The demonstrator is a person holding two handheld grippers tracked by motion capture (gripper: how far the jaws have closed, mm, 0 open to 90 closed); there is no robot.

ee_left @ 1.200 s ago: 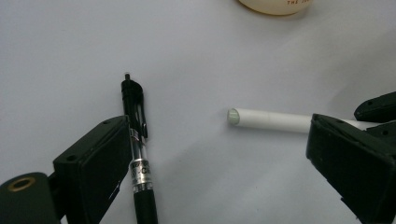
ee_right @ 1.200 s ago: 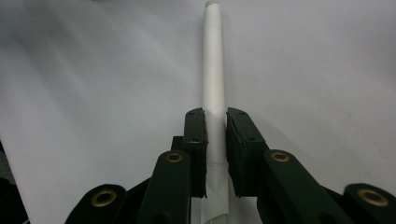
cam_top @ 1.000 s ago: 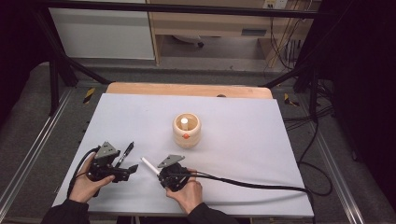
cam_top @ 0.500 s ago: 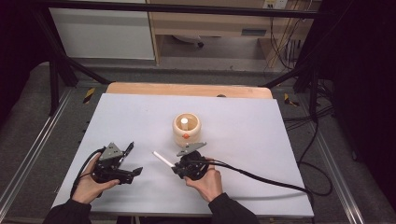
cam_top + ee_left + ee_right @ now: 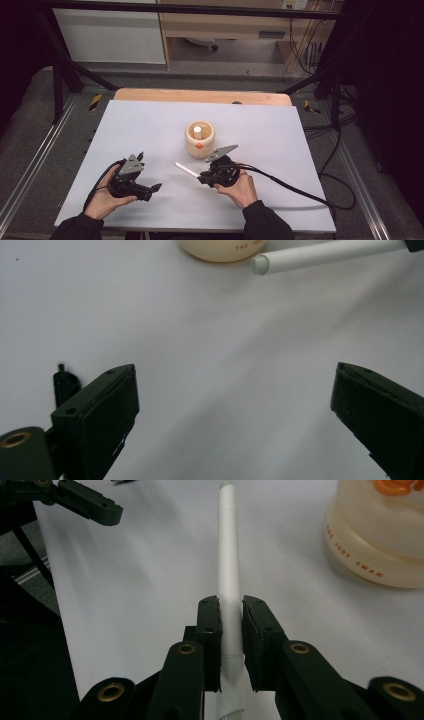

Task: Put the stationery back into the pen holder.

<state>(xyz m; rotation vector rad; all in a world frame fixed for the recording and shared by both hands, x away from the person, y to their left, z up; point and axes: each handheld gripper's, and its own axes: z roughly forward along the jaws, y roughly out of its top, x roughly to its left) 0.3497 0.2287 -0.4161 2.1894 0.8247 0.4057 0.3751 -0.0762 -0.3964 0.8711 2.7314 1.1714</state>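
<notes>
A white stick (image 5: pixel 186 170) is held near one end by my right gripper (image 5: pixel 204 177), shut on it; the stick points left, lifted over the white table. In the right gripper view the pads clamp the white stick (image 5: pixel 229 555) at my right gripper (image 5: pixel 230 605), and the stick runs straight ahead. A cream pot (image 5: pixel 199 141) stands just beyond, with another white stick (image 5: pixel 198 131) upright inside. My left gripper (image 5: pixel 148 172) is open to the left with nothing between its jaws. Beyond my left gripper (image 5: pixel 234 375), the stick's tip (image 5: pixel 280 261) and the pot's base (image 5: pixel 225 247) show ahead.
The white table top (image 5: pixel 280 135) lies on a wooden board (image 5: pixel 150 95). A black cable (image 5: pixel 290 185) trails right from the right gripper. The cream pot (image 5: pixel 380 535) stands close on the right of the held stick. The left gripper's jaw (image 5: pixel 85 500) shows at upper left.
My right gripper has carried the white stick to the right and away from the front edge, closer to the pot. My left gripper has shifted a little to the right.
</notes>
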